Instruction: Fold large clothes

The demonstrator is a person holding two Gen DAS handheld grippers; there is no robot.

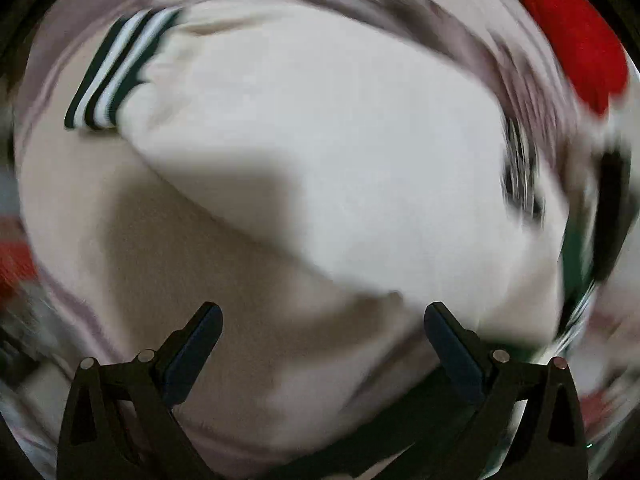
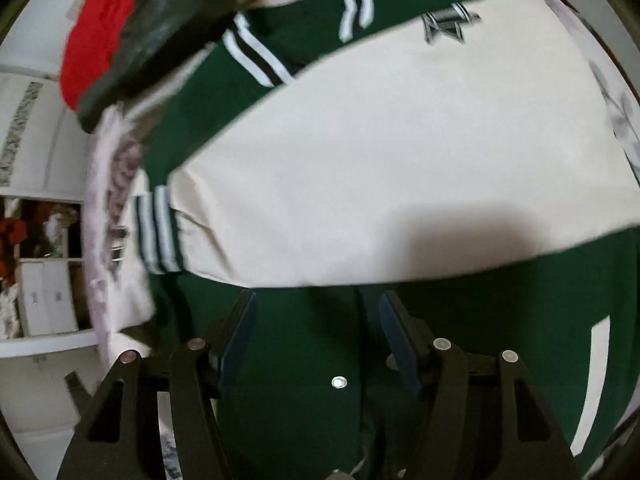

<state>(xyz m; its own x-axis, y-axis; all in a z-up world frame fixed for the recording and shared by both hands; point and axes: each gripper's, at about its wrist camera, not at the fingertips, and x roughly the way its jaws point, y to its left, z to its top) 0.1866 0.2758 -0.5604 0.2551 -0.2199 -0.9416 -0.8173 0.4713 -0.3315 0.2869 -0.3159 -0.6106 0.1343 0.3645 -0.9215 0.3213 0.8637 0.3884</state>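
1. Left wrist view: left claw [image 1: 322, 316] hangs over the cream sleeve [image 1: 320, 128] of the jacket, jaws wide, nothing between them. Picture is smeared, so details at the edges are unclear.
2. Striped cuff [image 1: 116, 70] sits far left in that view; sleeve runs from it toward the near right, laid flat across the garment.
3. Right wrist view: right claw [image 2: 316, 312] is over the green jacket body [image 2: 300, 360], jaws apart and empty, no pad pressing on cloth.
4. Cream sleeve [image 2: 380, 152] lies diagonally across the green body, its cuff [image 2: 160, 232] at the left — looks folded inward so the jacket gets narrower.
5. Snap button [image 2: 339, 382] shows near, between the claw fingers, so the front placket is facing up.
6. Red cloth [image 2: 100, 40] and a dark item [image 2: 160, 32] sit far left, clear of the fold.
7. Jacket rests on a pale patterned bed cover [image 2: 116, 168].
8. Judgement: one sleeve fold looks done; the other sleeve and the body fold probably remain.
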